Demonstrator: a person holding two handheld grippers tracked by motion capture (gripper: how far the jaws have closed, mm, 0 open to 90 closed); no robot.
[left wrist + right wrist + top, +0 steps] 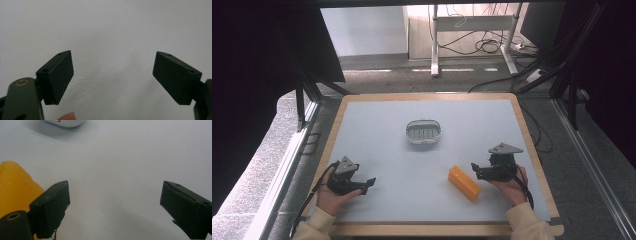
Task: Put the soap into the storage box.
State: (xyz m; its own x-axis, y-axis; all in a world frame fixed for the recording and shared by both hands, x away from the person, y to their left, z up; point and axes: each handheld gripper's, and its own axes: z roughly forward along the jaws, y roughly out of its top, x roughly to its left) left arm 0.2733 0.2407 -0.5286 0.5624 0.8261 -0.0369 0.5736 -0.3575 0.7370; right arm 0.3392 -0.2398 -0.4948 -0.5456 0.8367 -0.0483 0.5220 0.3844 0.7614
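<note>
Soap bar [464, 183], yellow, waxy, rectangular, lay on matte grey desk [387, 125] just beside right tongs [474, 168]. Both right and left tongs [371, 181] gaped wide, empty. Oval white dish [423, 132] slotted.

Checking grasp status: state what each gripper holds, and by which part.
Nothing is held. The left gripper and right gripper are open; the yellow block lies apart.

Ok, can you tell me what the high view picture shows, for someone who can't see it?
A person's hands hold two black tongs over a pale grey table: the left tongs and the right tongs, both open. A yellow rectangular block lies beside the right tongs, and a white oval slotted dish sits farther back.
</note>
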